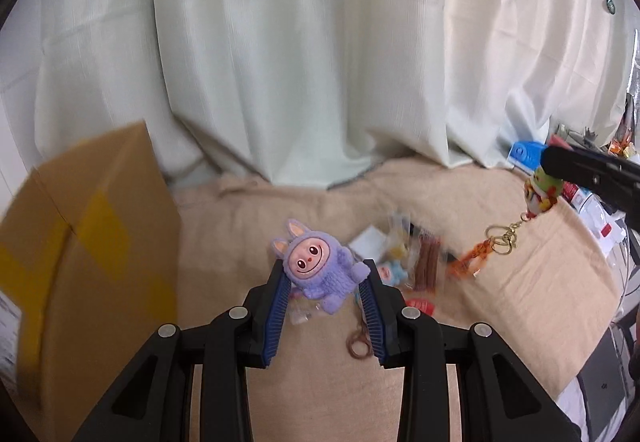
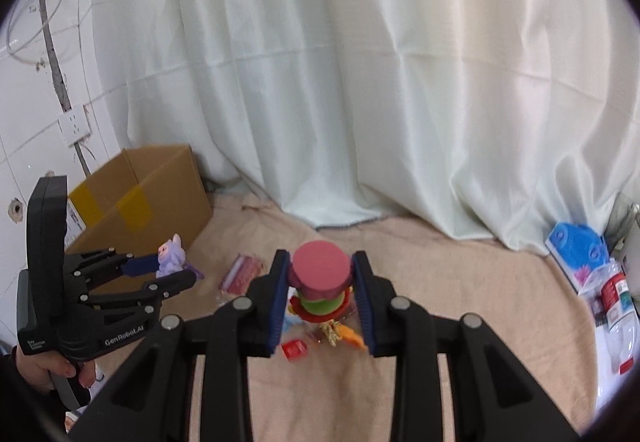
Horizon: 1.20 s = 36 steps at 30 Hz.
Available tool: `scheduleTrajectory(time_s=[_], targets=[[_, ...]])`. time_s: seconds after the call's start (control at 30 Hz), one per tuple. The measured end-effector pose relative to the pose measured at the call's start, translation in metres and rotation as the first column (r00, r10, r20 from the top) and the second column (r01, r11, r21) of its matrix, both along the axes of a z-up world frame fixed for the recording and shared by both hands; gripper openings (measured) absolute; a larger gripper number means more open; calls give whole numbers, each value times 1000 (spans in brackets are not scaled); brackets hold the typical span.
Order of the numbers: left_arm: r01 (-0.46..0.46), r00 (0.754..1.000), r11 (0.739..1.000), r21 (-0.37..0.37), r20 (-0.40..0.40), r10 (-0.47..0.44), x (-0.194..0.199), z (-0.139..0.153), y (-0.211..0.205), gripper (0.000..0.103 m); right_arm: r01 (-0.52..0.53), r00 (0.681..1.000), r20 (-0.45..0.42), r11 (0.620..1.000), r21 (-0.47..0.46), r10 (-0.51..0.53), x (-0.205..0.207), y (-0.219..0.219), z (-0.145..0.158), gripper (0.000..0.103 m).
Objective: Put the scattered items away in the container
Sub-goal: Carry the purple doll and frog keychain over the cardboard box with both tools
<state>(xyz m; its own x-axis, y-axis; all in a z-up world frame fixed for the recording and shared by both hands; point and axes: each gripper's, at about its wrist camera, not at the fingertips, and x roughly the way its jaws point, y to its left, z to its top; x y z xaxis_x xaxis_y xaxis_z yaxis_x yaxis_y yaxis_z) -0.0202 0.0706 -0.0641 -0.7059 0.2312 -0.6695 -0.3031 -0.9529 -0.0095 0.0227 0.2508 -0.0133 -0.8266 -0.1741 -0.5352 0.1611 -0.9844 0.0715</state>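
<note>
- My left gripper [image 1: 323, 284] is clamped on a purple plush [image 1: 320, 268]: a fuzzy, long-eared figure with a smooth pink face, pinched between the ribbed blue pads [image 1: 280, 306] and held above the blanket [image 1: 320, 382].
- My right gripper [image 2: 320, 282] is closed around a charm [image 2: 320, 274]; from its own camera I see a round matte pink cap over a green band, with a gold chain and orange bits dangling below.
- From the left view the same charm [image 1: 542, 193] hangs under the black finger tips, trailing gold rings [image 1: 505, 238] and an orange strap [image 1: 472, 256] that reaches down towards the blanket; whether it touches I cannot tell.
- The box [image 2: 152, 197] is plain brown cardboard with yellow tape, open at the top, sitting at the left end of the blanket against the tiled wall. In the left view it [image 1: 88, 242] is blurred and close on my left.
- The blanket is beige and soft-napped, lightly wrinkled.
- Loose items lie mid-blanket: a clear packet of brown sticks [image 1: 426, 262], a small blue toy [image 1: 394, 270], a white packet [image 1: 370, 240], a red tag [image 1: 420, 304] and a brown hair loop [image 1: 360, 346]. All are blurred.
- Pale, pleated curtain [image 2: 360, 81] hangs behind, its hem folding onto the blanket.
- A hand [image 2: 44, 366] grips the left handle at the lower left of the right view.
</note>
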Motion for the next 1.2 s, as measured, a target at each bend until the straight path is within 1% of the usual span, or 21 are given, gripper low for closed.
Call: scheduleTrajectory(time_s=[0.2,0.27,0.47,0.53,0.67,0.73,0.8,0.93,1.07,1.2], targets=[[-25,999,999,40,-23,26,-4,38,-19,36,-36,996,-77,999,1,36,-1,-12,42,35],[-37,999,999,34,-36,38,-6,49,-26,36,-47,994,-100,999,4,48,-2,-17,55,35],[-78,996,997,14,-51,79,-11,70,-50,36,-80,987,-136,997,18,82,-8,-39,81,35],[-106,993,994,16,-57,107,-13,75,-62,36,-100,985,-141,995,30,103,-12,-50,88,35],[-157,986,987,18,-44,158,-19,85,-91,36,-141,978,-147,988,59,149,-24,-79,103,35],[-199,978,980,15,-53,199,-18,92,-111,36,-164,971,-163,984,68,173,-30,-98,115,35],[-222,974,975,13,-43,222,-20,98,-128,36,-188,964,-179,980,68,197,-36,-116,125,35],[-289,956,957,4,-57,288,-17,110,-168,36,-261,941,-205,963,71,270,-48,-164,142,35],[-354,933,935,-1,-71,353,-11,118,-211,36,-311,921,-217,946,91,323,-61,-209,150,34],[-412,910,911,-8,-58,411,-10,118,-249,36,-354,908,-207,931,88,365,-72,-243,153,34]])
